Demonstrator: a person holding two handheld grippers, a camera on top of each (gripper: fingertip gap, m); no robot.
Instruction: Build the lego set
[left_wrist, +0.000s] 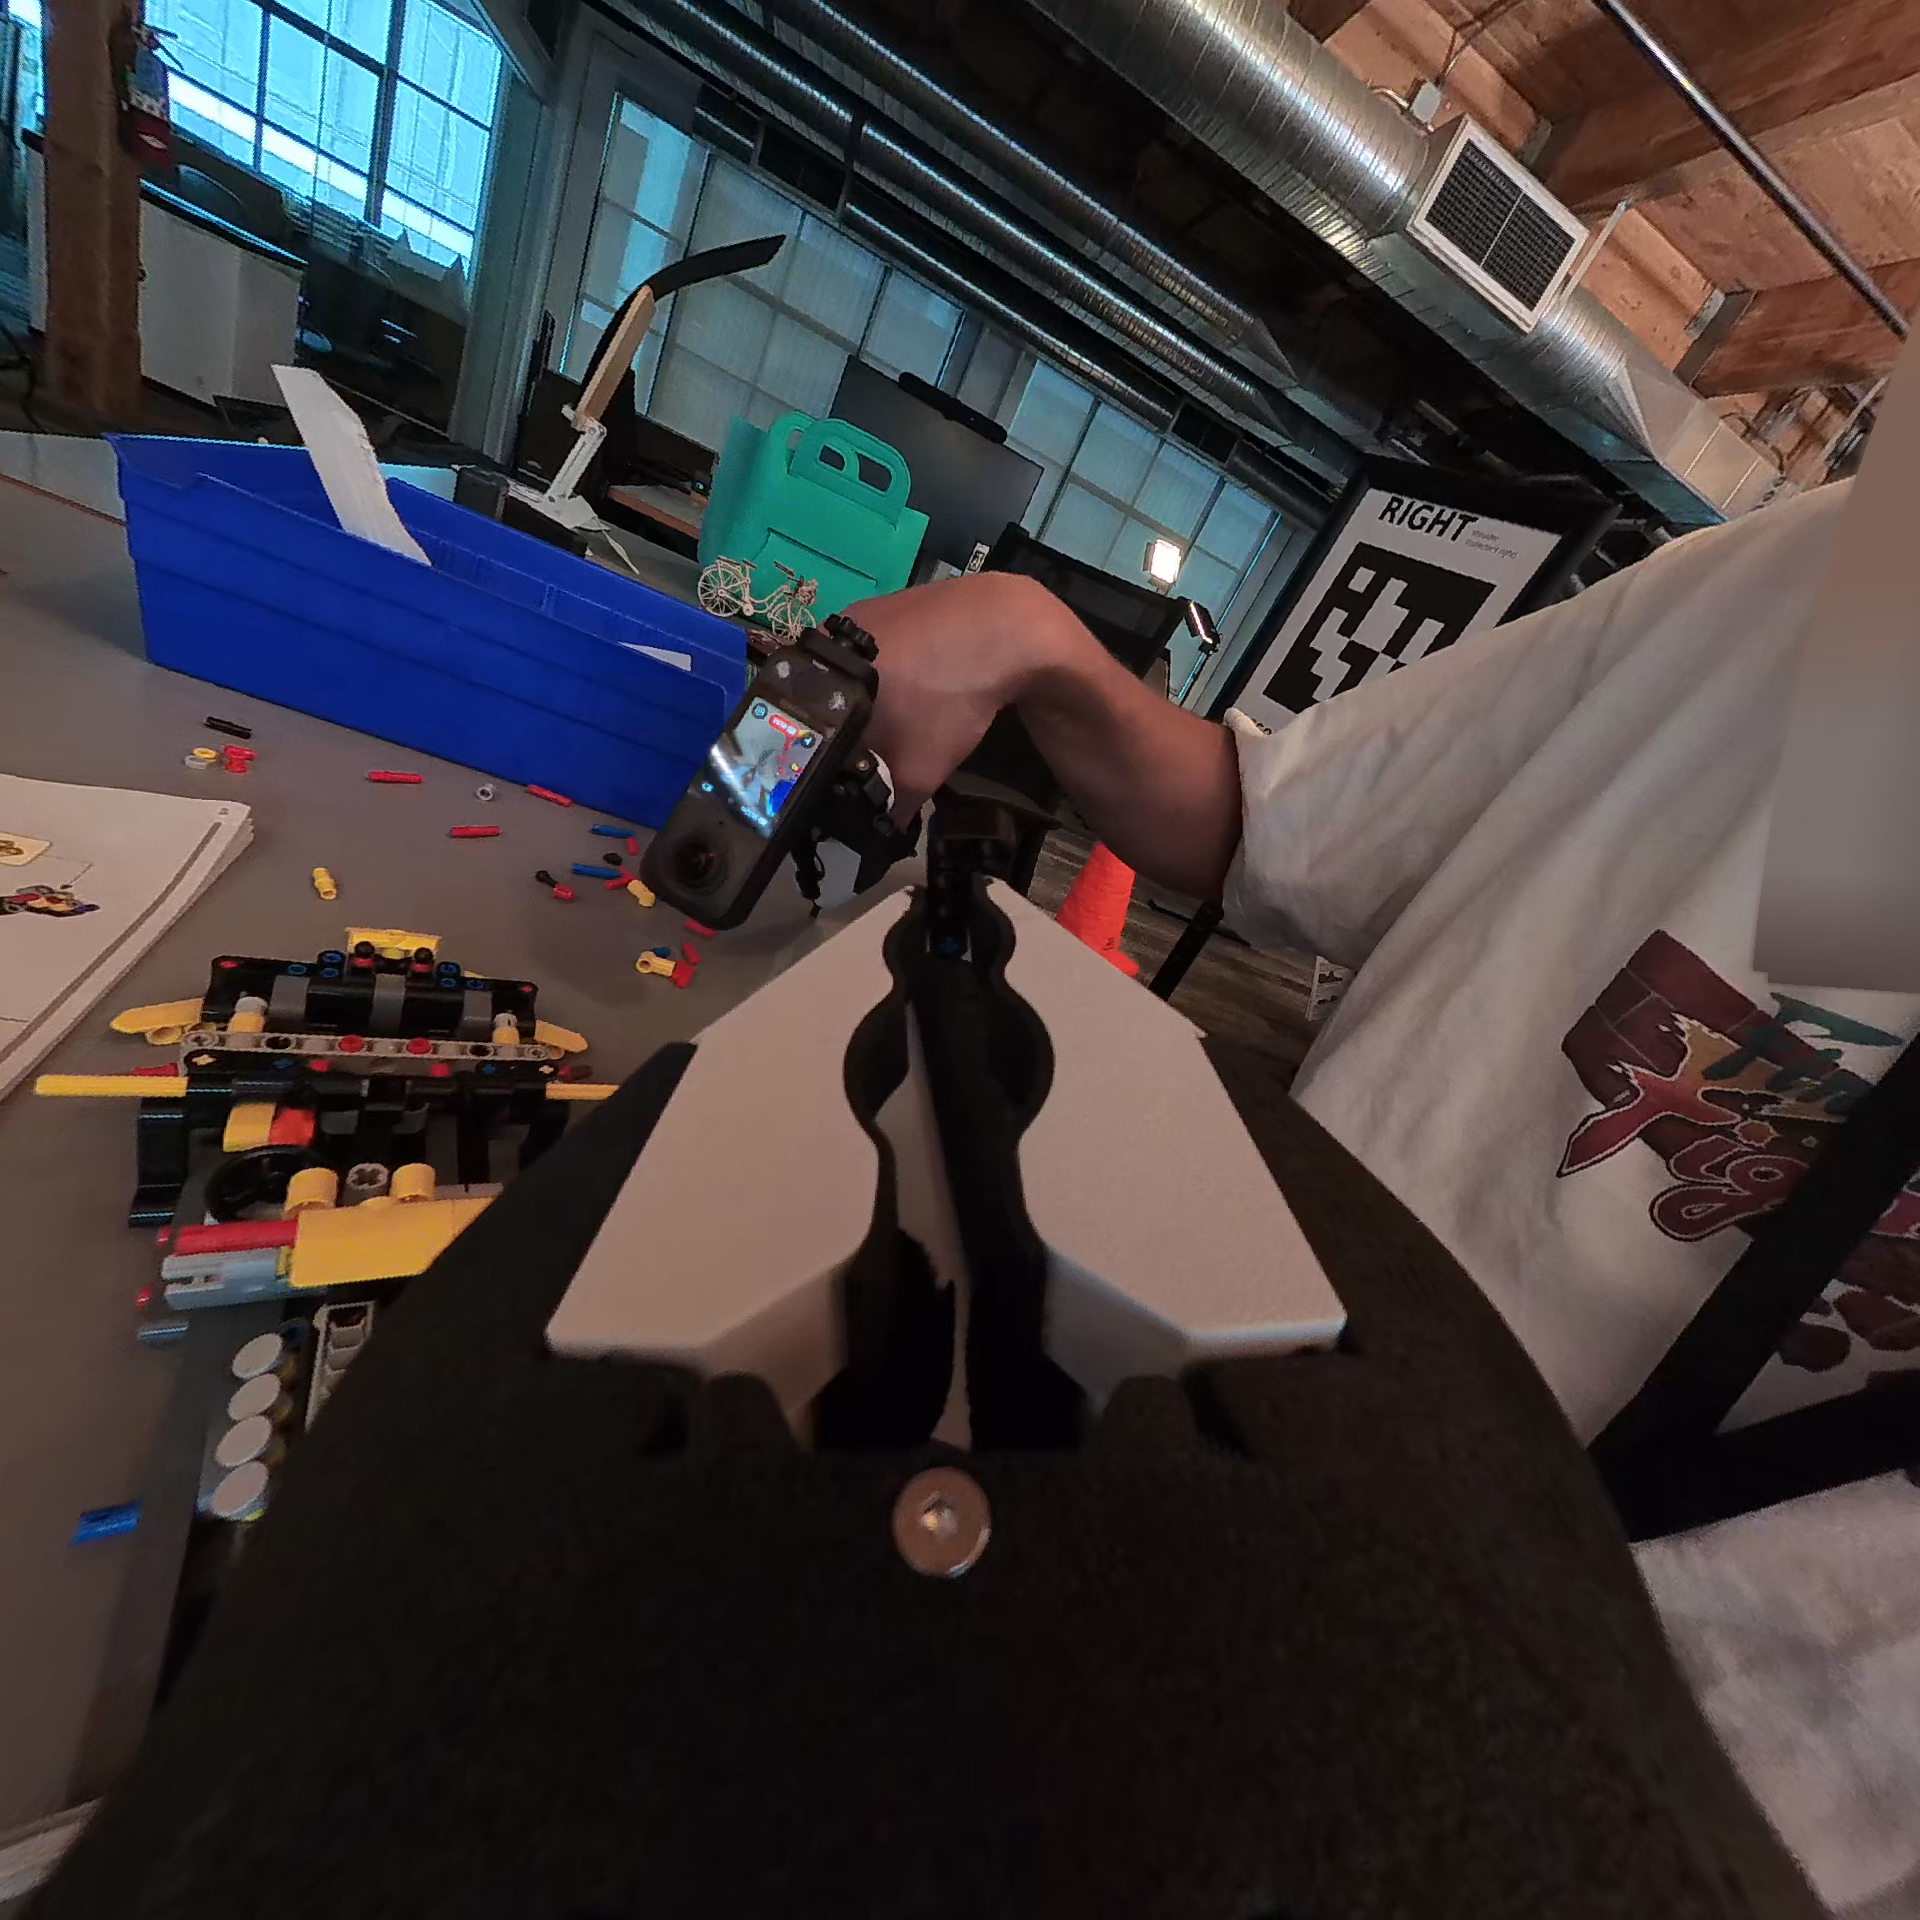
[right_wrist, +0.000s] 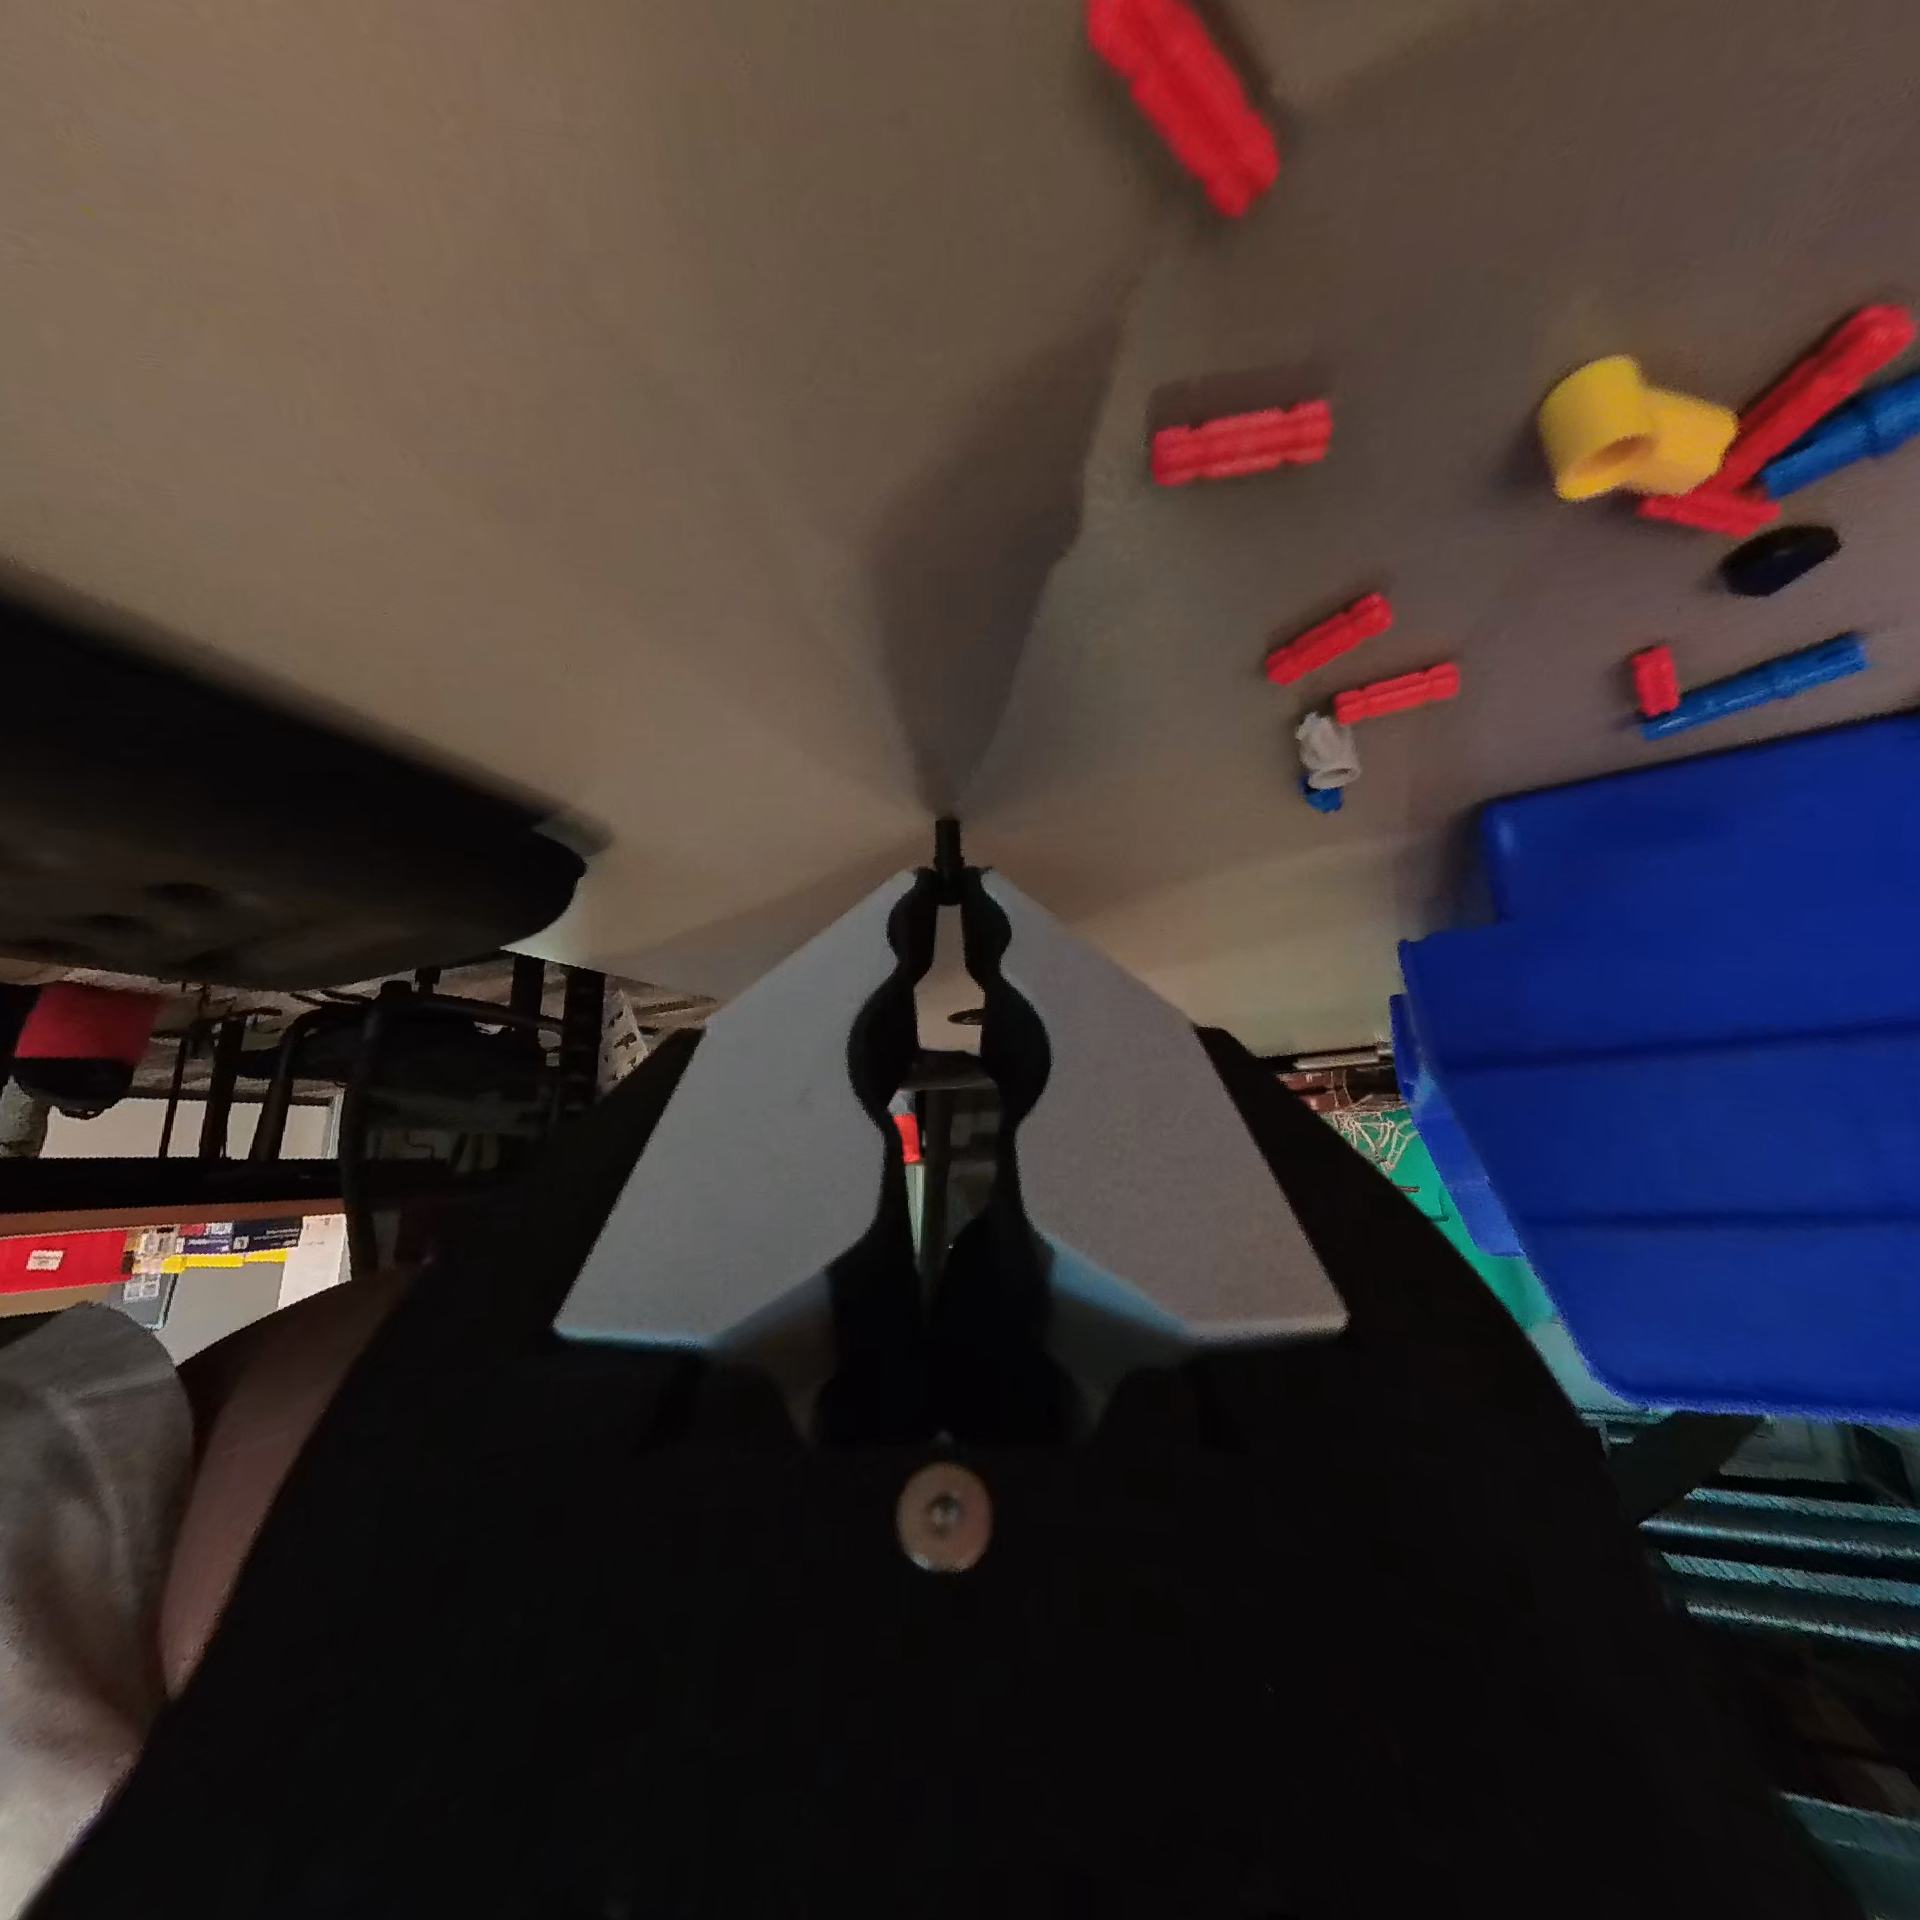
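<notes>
Pinching a small black pin (right_wrist: 945, 844) at the very tip of its nearly closed fingers, the right gripper (right_wrist: 943, 883) hangs over the grey table (right_wrist: 520, 416), apparently upside down, with loose red, blue and yellow pieces (right_wrist: 1631, 442) scattered to its right beside the blue bin (right_wrist: 1683, 1039). The left gripper (left_wrist: 940, 935) has its jaws drawn together too, seemingly around a slim black part (left_wrist: 948, 904) with a blue spot (its exact shape is hard to tell against the dark pads). The half-built yellow and black model (left_wrist: 332, 1101) lies on the table to the left, untouched by either tool, with the instruction booklet (left_wrist: 94, 904) further left. This looks like a sub-step: mating the pin with the held part in the air. Judging from that, the next move calls for aligning the pin's axis with a hole and pushing straight, without letting either small piece twist out of its grip.
</notes>
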